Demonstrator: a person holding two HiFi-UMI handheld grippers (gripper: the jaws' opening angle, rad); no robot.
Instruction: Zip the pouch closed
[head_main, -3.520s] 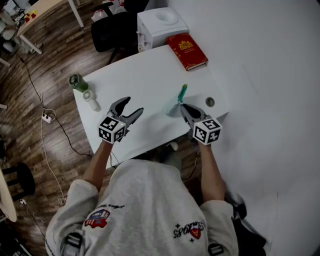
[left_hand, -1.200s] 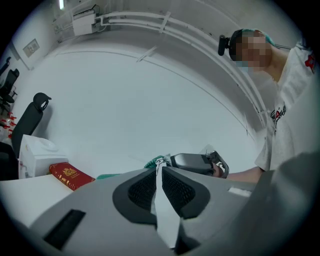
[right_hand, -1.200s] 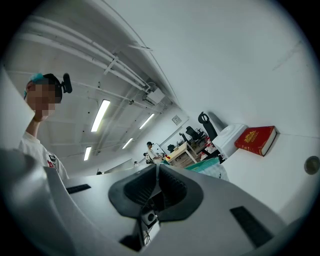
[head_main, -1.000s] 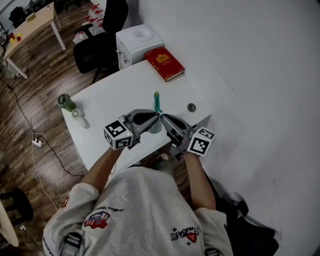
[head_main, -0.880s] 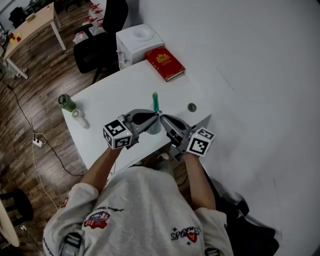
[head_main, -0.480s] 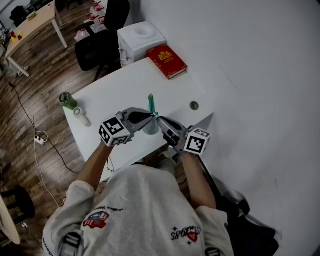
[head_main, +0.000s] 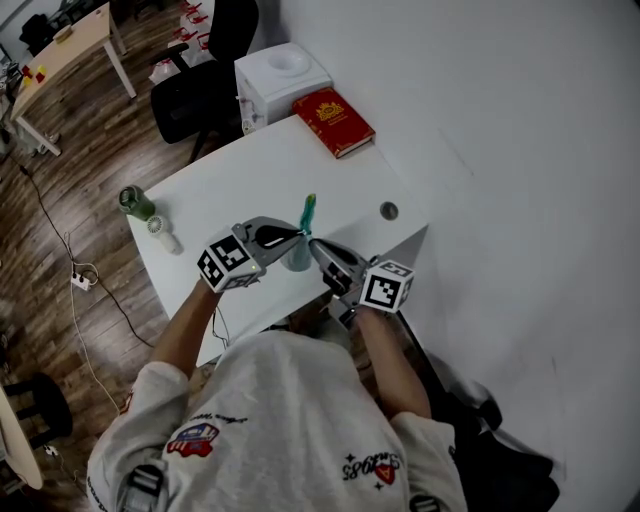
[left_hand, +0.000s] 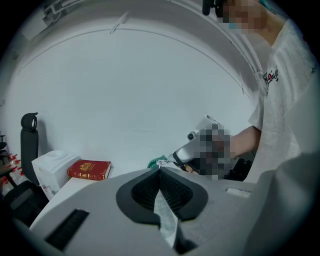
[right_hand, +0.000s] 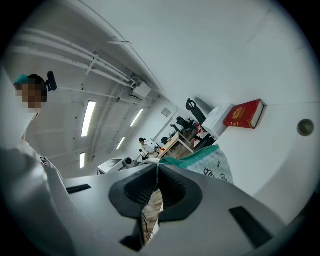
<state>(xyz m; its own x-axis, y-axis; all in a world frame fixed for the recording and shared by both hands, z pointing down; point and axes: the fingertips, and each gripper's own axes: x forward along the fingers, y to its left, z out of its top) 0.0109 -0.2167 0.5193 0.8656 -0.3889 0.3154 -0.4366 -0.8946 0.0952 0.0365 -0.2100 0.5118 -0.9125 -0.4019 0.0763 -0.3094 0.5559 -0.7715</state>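
Pinching the pouch (head_main: 298, 256) from both sides. Left hand-held gripper (left_hand: 160, 170) closed, its jaws meeting on the pouch's teal top edge right at the tips; right hand-held gripper (right_hand: 158, 164) closed likewise, jaws together on that same teal edge, the printed grey body of the pouch showing just past them. Head view: pouch held upright over the tabletop (head_main: 230, 185), teal end up, well apart from the red book (head_main: 334, 121) and on the person's side of it; whether its base touches the tabletop, cannot tell. The two gripper tips come in from opposite sides and nearly touch at the pouch. How far the zip is run, too small to tell. Round grommet (head_main: 389, 211) near the red book, toward the person's right; white box (head_main: 283, 75) just beyond the red book, off the tabletop's far edge; green bottle (head_main: 133, 201) and small white fan (head_main: 163, 233) well apart from the red book, at the tabletop's left corner.
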